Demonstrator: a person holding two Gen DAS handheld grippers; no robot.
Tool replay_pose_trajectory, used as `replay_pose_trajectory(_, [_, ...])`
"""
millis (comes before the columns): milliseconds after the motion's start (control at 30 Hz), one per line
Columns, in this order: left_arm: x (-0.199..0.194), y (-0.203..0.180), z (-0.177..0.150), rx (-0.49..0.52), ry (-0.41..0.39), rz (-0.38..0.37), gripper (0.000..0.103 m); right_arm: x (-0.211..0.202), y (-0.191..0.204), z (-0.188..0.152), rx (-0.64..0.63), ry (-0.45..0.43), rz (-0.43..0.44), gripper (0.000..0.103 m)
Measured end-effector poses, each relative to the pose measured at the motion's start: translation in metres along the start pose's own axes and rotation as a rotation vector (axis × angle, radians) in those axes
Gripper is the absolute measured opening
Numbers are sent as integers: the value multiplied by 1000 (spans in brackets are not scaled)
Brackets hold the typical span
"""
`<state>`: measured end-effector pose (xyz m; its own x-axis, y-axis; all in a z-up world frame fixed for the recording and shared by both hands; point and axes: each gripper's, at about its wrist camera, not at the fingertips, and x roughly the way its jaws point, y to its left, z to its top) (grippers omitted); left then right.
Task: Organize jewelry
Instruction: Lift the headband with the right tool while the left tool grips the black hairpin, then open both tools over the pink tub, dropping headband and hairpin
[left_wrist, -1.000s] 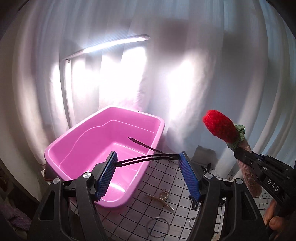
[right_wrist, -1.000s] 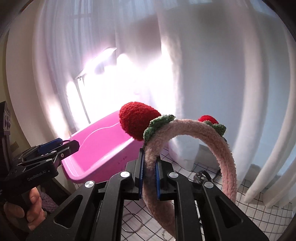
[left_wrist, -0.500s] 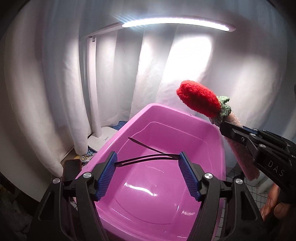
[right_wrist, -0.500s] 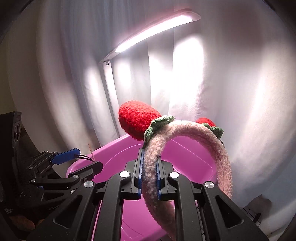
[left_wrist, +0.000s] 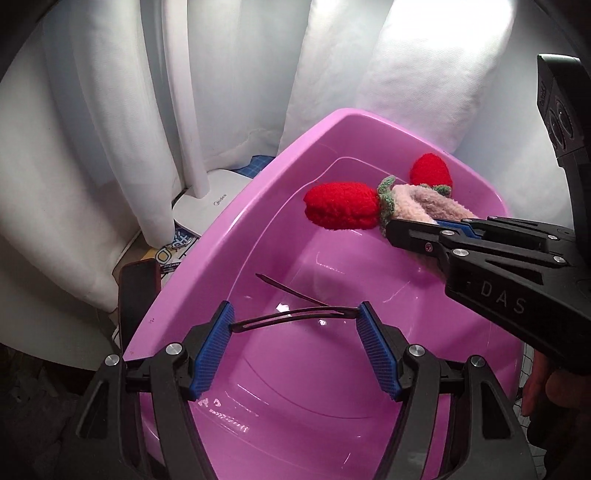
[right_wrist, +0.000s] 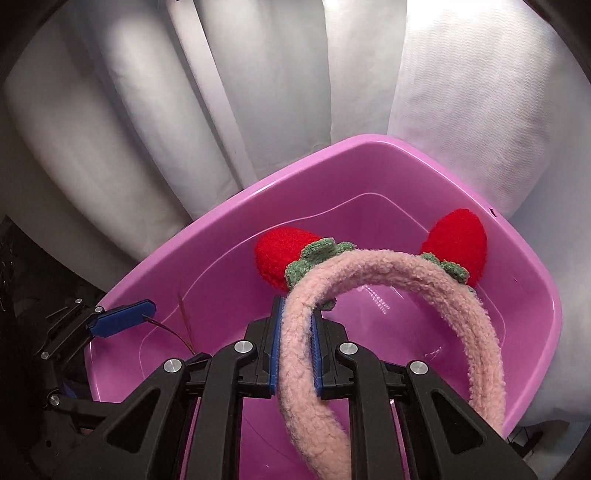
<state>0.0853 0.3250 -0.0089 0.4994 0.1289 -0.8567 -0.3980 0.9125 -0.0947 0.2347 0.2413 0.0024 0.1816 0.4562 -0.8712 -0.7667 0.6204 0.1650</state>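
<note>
A pink plastic tub (left_wrist: 236, 236) fills both views (right_wrist: 517, 266). My left gripper (left_wrist: 295, 347) is over the tub, its wide-set pads pinching the two ends of a thin dark hair clip (left_wrist: 291, 314). My right gripper (right_wrist: 295, 350) is shut on a fluffy pink headband (right_wrist: 406, 266) with two red strawberry ears, held over the tub's inside. The headband (left_wrist: 424, 199) and the right gripper (left_wrist: 413, 229) also show at the right in the left wrist view. The left gripper's blue pad (right_wrist: 122, 321) and the clip (right_wrist: 177, 332) show at the left in the right wrist view.
White curtains (left_wrist: 110, 110) hang behind the tub. A white lamp base (left_wrist: 210, 206) and pole stand left of the tub, with a dark phone-like object (left_wrist: 136, 295) leaning at its left rim. A bit of gridded tabletop (left_wrist: 524, 369) shows at far right.
Both grippers have moved forward and tipped down over the tub. The headband has dropped from above the rim to inside the tub's outline. Both holds are unchanged.
</note>
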Motion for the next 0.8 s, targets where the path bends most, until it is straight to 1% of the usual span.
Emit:
replay_pose_trajectory(67, [1, 1, 0, 9, 5, 25, 67, 10, -1, 4, -3, 38, -1, 16])
replay_pose_trajectory(133, [1, 2, 0, 16, 15, 50, 68, 12, -3, 5, -3, 46, -19, 39])
replay_pose_trajectory(167, [1, 4, 0, 17, 20, 61, 71, 11, -4, 7, -3, 37, -25, 43])
replay_pose_trajectory(233, [4, 7, -1, 22, 29, 52, 74, 7, -5, 10, -4, 22, -30, 53])
replay_pose_trajectory(300, [3, 4, -3, 35, 31, 64, 80, 7, -7, 16, 3, 22, -37, 54])
replay_pose_trajectory(367, [4, 2, -3, 50, 26, 80, 83, 7, -9, 19, 11, 25, -40, 54])
replay_pose_trajectory(633, [3, 3, -7, 50, 35, 87, 84, 3, -9, 11, 32, 33, -40, 54])
replay_pose_trajectory(800, [-2, 2, -9, 52, 17, 90, 84, 2, -4, 12, 33, 27, -33, 54])
